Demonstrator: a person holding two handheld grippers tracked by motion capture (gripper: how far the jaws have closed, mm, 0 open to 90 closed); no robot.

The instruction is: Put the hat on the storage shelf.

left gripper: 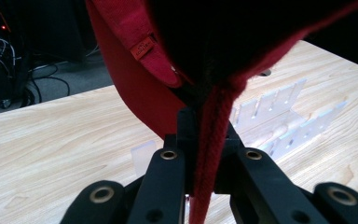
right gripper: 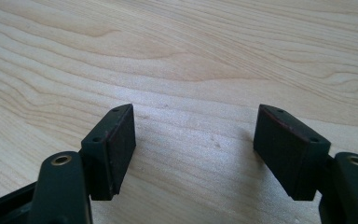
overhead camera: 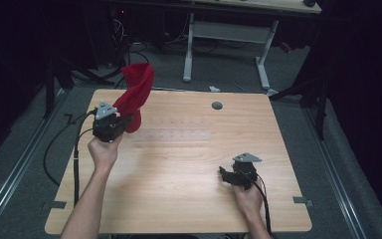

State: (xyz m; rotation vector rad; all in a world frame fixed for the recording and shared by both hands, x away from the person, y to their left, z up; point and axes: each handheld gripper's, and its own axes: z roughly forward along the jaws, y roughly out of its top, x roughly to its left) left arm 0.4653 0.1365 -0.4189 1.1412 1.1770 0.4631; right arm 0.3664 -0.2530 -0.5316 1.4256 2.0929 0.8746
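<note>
Above the far left corner of the light wooden surface (overhead camera: 179, 164), a red cloth (overhead camera: 137, 94) was held up, pinched in the closed left gripper (overhead camera: 122, 122). Near the right edge, the right gripper (overhead camera: 226, 175) was kept low, jaws wide apart and empty. Behind, a white-legged desk (overhead camera: 229, 35) and cables were seen on grey floor.
</note>
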